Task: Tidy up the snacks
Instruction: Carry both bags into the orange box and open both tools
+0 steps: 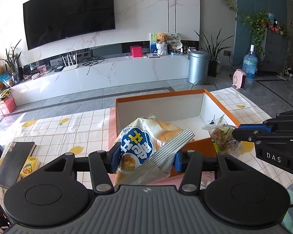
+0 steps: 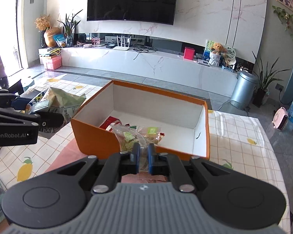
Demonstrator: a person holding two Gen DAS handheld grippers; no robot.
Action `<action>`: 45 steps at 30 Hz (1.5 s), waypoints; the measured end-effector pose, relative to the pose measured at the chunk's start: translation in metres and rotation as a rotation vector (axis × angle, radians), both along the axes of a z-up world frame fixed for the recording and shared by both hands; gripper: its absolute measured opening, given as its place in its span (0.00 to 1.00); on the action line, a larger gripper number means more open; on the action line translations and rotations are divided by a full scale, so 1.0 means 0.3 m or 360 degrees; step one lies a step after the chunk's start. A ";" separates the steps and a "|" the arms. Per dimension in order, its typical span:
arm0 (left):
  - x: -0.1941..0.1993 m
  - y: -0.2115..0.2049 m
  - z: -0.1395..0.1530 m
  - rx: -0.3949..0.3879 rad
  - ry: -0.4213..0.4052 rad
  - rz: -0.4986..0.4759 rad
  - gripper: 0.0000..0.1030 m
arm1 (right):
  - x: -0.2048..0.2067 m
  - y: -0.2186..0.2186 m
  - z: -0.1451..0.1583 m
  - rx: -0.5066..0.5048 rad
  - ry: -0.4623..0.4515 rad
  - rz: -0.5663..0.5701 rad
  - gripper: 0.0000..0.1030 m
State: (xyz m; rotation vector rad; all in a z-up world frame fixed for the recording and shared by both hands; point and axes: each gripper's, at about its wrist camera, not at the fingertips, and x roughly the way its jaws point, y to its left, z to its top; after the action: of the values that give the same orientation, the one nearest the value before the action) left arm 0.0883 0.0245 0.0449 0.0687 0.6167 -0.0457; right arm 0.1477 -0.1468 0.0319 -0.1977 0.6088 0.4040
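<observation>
Operator: I am holding the chip bag (image 1: pixel 144 152) in the left gripper (image 1: pixel 145 159), jaws clamped on its crimped end, over the near wall of the orange box (image 1: pixel 220 105).

Checker: Handling properties?

Operator: I am judging it light, air-filled and slippery; contents fragile (squeeze the seal, not the belly).

Checker: Right side?

Operator: The right gripper (image 2: pixel 143 156) is pinching the clear snack packet (image 2: pixel 138 136) by its flat edge, over the box's near wall. The film is looking soft and limp, so I am keeping hold on the seam.
</observation>
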 end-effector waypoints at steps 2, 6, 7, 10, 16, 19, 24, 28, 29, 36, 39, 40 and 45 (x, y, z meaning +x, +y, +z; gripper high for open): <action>0.022 -0.008 0.018 0.0010 -0.0021 -0.0013 0.57 | 0.026 0.005 0.020 -0.0019 -0.0014 -0.0001 0.04; 0.067 -0.033 0.045 0.0047 -0.0066 -0.0040 0.57 | 0.080 0.019 0.047 -0.0075 -0.0046 0.0002 0.04; 0.080 -0.040 0.047 0.0059 -0.0070 -0.0048 0.57 | 0.095 0.026 0.050 -0.0093 -0.0053 0.0004 0.04; 0.123 -0.063 0.042 0.0076 -0.0059 -0.0076 0.57 | 0.141 0.037 0.050 -0.0123 -0.0045 0.0008 0.04; 0.213 -0.085 0.009 0.0075 0.0004 -0.0116 0.57 | 0.257 0.037 0.017 -0.0145 0.0058 -0.0004 0.03; 0.264 -0.083 -0.012 0.0057 0.0057 -0.0133 0.57 | 0.306 0.046 -0.014 -0.0198 0.0097 -0.0014 0.03; 0.340 -0.090 -0.058 0.0064 0.0131 -0.0163 0.57 | 0.396 0.054 -0.076 -0.0277 0.0186 -0.0022 0.03; 0.397 -0.116 -0.107 0.0133 0.0193 -0.0192 0.57 | 0.456 0.067 -0.126 -0.0369 0.0238 -0.0013 0.03; 0.410 -0.119 -0.118 0.0145 0.0210 -0.0200 0.57 | 0.463 0.073 -0.136 -0.0389 0.0247 -0.0008 0.03; 0.475 -0.130 -0.198 0.0204 0.0322 -0.0221 0.57 | 0.532 0.095 -0.212 -0.0536 0.0332 0.0015 0.03; 0.502 -0.136 -0.217 0.0228 0.0353 -0.0222 0.57 | 0.561 0.096 -0.238 -0.0567 0.0388 0.0001 0.03; 0.512 -0.135 -0.223 0.0236 0.0360 -0.0223 0.57 | 0.570 0.101 -0.247 -0.0581 0.0405 -0.0003 0.03; 0.548 -0.152 -0.247 0.0313 0.0391 -0.0232 0.57 | 0.608 0.110 -0.286 -0.0659 0.0457 -0.0012 0.03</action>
State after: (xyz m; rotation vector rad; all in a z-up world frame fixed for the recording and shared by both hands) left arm 0.2526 -0.0212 -0.0291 0.3019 0.8600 -0.1357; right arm 0.3302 -0.1139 -0.0538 -0.5387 0.9739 0.2969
